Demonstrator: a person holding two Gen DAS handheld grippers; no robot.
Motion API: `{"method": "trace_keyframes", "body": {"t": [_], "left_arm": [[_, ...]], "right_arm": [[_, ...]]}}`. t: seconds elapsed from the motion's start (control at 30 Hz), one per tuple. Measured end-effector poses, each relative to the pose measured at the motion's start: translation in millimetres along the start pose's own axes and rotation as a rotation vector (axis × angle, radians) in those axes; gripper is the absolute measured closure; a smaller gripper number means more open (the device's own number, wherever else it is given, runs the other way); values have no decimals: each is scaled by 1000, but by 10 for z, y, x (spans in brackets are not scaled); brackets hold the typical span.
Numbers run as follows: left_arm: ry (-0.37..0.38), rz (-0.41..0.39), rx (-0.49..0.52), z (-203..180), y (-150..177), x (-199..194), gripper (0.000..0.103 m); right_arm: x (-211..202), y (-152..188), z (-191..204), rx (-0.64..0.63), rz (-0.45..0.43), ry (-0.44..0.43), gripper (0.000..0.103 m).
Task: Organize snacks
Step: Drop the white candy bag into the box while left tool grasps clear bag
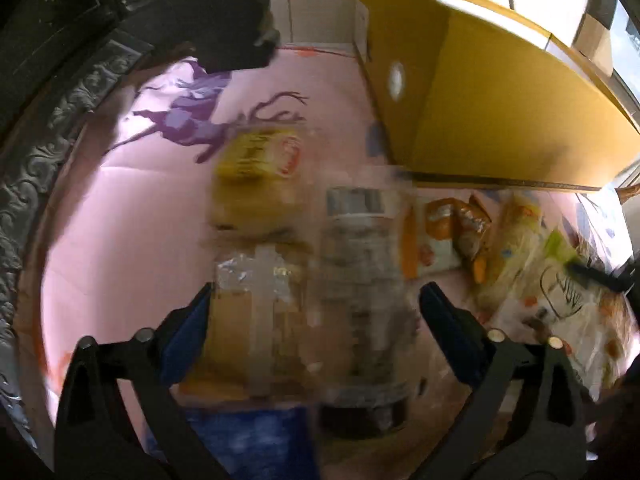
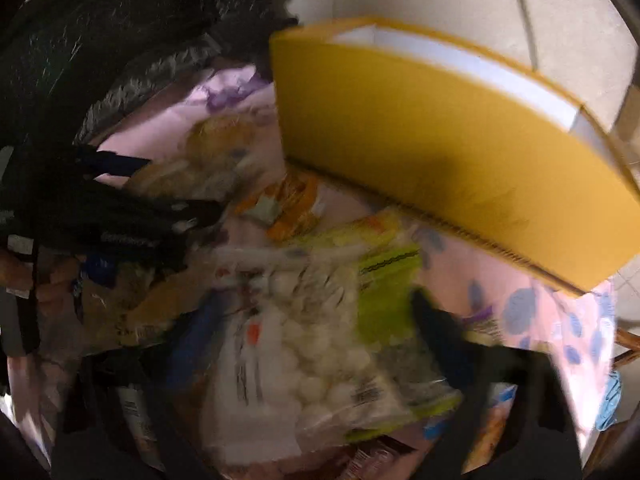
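Both views are motion-blurred. My left gripper (image 1: 316,300) is open, its blue-padded jaws wide apart over a clear packet of yellow snacks (image 1: 256,312) and a grey-labelled packet (image 1: 360,280) lying on the pink cloth (image 1: 120,220). My right gripper (image 2: 304,344) is open above a clear bag of white round snacks (image 2: 312,344) with a green header. That bag also shows at the right of the left wrist view (image 1: 560,292). A tall yellow cardboard box (image 1: 460,92) stands behind the pile and also shows in the right wrist view (image 2: 420,152).
More orange and yellow snack packets (image 1: 456,232) lie between the two piles. A dark carved headboard (image 1: 48,112) borders the cloth on the left. The left gripper (image 2: 120,216) appears at left in the right wrist view. A dark blue item (image 1: 248,436) lies under the left gripper.
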State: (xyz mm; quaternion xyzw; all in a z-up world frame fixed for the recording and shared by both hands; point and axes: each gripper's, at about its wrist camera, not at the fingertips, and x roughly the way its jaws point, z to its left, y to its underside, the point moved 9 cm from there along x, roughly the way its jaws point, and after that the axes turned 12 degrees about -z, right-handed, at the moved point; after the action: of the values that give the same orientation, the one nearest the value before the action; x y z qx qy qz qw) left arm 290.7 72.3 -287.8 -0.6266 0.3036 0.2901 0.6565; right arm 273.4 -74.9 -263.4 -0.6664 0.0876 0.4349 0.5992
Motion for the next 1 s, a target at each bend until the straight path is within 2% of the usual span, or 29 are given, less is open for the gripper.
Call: {"method": "trace_keyframes", "body": {"t": [0.07, 0.13, 0.23, 0.33, 0.5, 0.77, 0.9, 1.0], "left_arm": [[-32, -3, 120, -104, 34, 38, 24], [-19, 5, 114, -120, 44, 21, 36], [10, 32, 84, -116, 74, -53, 41], [35, 38, 58, -125, 102, -187, 56], [82, 17, 52, -206, 119, -551, 73], [143, -127, 23, -193, -267, -1255, 74], [157, -223, 44, -209, -541, -1633, 74], [154, -290, 32, -215, -782, -1857, 74]], "right_arm": [[-18, 7, 7, 52, 1, 9, 45], [-63, 37, 9, 111, 14, 14, 51], [-154, 51, -23, 207, 32, 30, 56], [-388, 57, -44, 334, 20, 31, 57], [-905, -55, -8, 395, -43, 65, 57], [-1841, -532, -95, 448, -243, 120, 57], [-2216, -756, -189, 432, -342, 170, 57], [-2412, -976, -298, 428, -417, 174, 57]]}}
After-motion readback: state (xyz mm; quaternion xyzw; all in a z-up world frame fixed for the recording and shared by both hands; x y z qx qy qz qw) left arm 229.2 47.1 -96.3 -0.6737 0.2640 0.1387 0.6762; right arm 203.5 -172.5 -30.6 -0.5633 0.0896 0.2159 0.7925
